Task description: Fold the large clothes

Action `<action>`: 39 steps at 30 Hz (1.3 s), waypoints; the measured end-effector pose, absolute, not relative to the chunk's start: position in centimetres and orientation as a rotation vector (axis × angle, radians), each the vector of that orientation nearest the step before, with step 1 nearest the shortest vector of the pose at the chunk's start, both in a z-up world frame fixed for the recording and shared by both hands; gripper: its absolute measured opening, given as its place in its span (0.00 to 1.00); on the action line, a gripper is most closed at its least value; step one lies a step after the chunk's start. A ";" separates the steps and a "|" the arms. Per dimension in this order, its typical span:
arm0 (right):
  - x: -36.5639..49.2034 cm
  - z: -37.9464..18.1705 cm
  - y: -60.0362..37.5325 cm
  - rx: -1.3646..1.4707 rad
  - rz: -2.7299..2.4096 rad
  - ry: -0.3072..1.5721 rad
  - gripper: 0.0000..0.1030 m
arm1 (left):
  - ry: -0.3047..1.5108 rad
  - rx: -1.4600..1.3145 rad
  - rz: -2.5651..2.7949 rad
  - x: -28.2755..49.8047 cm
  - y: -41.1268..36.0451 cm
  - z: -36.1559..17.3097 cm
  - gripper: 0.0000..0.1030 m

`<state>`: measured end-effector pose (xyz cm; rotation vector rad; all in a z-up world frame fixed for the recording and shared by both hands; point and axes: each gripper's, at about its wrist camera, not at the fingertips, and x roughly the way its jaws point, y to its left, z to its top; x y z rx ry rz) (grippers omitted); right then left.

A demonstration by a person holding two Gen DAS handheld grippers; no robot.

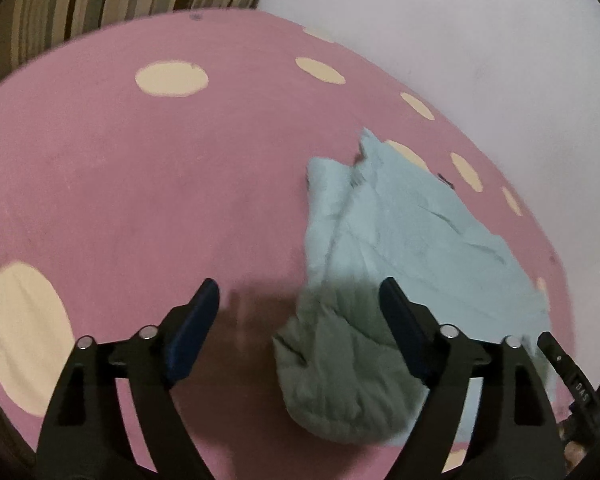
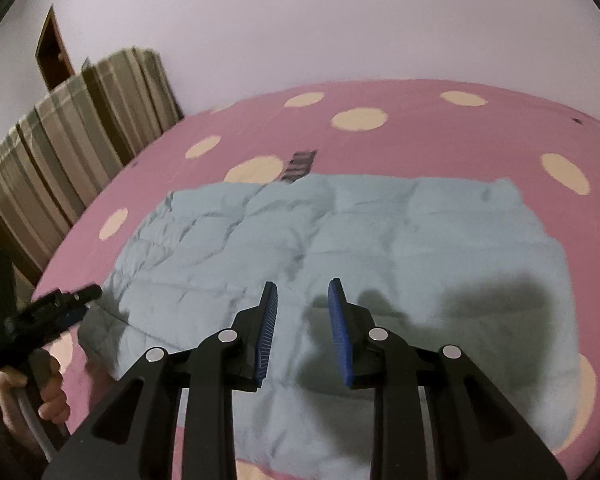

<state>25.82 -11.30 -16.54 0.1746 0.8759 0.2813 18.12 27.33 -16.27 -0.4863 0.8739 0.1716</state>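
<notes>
A pale blue garment point(image 2: 380, 240) lies spread on the pink bed cover, creased, with a dark label patch at its far edge. In the left wrist view it point(image 1: 400, 232) lies to the right, with a bunched lobe near the camera. My left gripper point(image 1: 296, 292) is open and empty, hovering over the garment's near left edge; it also shows in the right wrist view point(image 2: 80, 300) at the far left. My right gripper point(image 2: 302, 292) is open and empty above the garment's near middle, its shadow on the cloth. It shows at the lower right in the left wrist view point(image 1: 556, 356).
The pink bed cover point(image 1: 140, 180) has cream dots. Striped curtains point(image 2: 80, 120) hang to the left of the bed. A plain white wall point(image 2: 340, 20) stands behind it. A person's hand point(image 2: 48, 392) holds the left gripper's handle.
</notes>
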 end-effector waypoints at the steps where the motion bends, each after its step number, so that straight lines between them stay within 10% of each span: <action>1: 26.2 -17.2 -10.7 0.164 0.279 0.893 0.26 | 0.870 -0.475 0.179 18.2 27.3 -16.1 0.88; 39: 27.1 -22.3 -6.0 0.055 0.239 0.980 0.25 | 1.067 -0.484 -0.068 25.3 26.6 -20.6 0.86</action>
